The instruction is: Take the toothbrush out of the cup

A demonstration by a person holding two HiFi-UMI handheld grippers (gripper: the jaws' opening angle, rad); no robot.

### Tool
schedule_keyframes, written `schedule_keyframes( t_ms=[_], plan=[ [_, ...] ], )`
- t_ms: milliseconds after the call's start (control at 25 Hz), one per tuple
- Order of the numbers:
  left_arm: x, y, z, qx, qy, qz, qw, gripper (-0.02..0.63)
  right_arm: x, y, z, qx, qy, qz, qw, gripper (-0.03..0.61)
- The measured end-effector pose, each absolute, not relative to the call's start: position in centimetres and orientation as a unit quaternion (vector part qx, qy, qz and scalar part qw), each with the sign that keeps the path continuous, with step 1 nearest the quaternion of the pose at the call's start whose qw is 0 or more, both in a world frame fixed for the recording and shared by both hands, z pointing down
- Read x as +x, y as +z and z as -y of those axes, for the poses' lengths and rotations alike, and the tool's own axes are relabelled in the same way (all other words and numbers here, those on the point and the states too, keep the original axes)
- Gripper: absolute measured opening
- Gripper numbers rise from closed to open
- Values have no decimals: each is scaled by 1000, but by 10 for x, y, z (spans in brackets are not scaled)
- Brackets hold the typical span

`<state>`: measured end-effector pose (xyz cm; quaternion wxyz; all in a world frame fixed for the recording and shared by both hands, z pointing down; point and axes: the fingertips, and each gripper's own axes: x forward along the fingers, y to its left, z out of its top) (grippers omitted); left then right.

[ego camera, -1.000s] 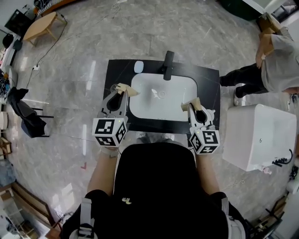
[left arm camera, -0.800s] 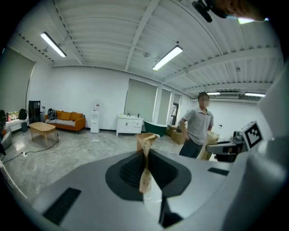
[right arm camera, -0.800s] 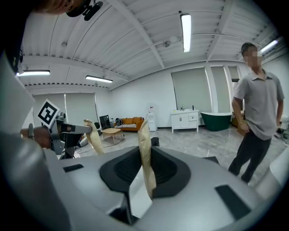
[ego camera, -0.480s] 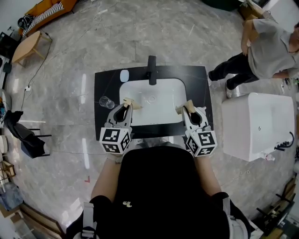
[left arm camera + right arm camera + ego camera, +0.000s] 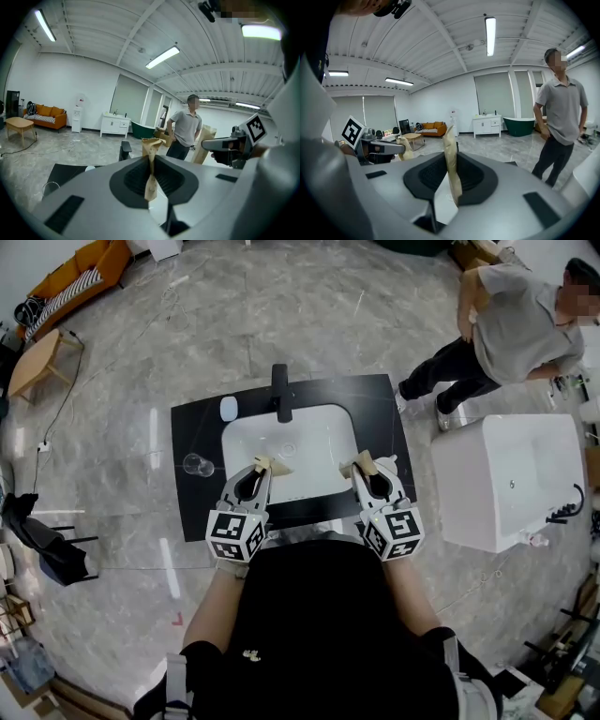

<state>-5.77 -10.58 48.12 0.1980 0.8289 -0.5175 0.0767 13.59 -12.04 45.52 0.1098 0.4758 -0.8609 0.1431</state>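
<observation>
A: Jaws first: how do they stand?
B: Closed on both. The left gripper has its tan pads pressed together with nothing between them, and so has the right gripper. Both are over the near edge of the white sink.
A: And the cup?
B: The clear cup stands on the black counter, left of the basin, near the left gripper but apart from it. No toothbrush can be made out in it.

Clear glass cup, upright on black counter, left of white sink, contents unclear
</observation>
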Motion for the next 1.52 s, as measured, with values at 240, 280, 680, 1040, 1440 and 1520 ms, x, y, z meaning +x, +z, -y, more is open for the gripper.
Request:
schedule_keyframes(
  t_ms=[240, 280, 680, 1040, 1440, 1520],
  plan=[
    [-48, 483, 111, 838, 75, 501, 200, 41, 139, 456, 121, 477, 140, 861, 110, 75],
    [-47, 482, 112, 840, 74, 499, 200, 41, 139, 457, 121, 477, 140, 861, 110, 75],
    [-40, 478, 117, 848, 72, 487, 198, 41, 141, 452, 123, 481, 136, 859, 108, 75],
    [-43, 476, 119, 848, 73, 487, 198, 41, 139, 451, 123, 481, 136, 859, 110, 74],
    [-45, 479, 118, 847, 72, 488, 199, 41, 142, 450, 124, 486, 138, 856, 107, 74],
    [-45, 478, 118, 847, 72, 489, 198, 41, 142, 449, 125, 486, 138, 856, 107, 74]
  ],
)
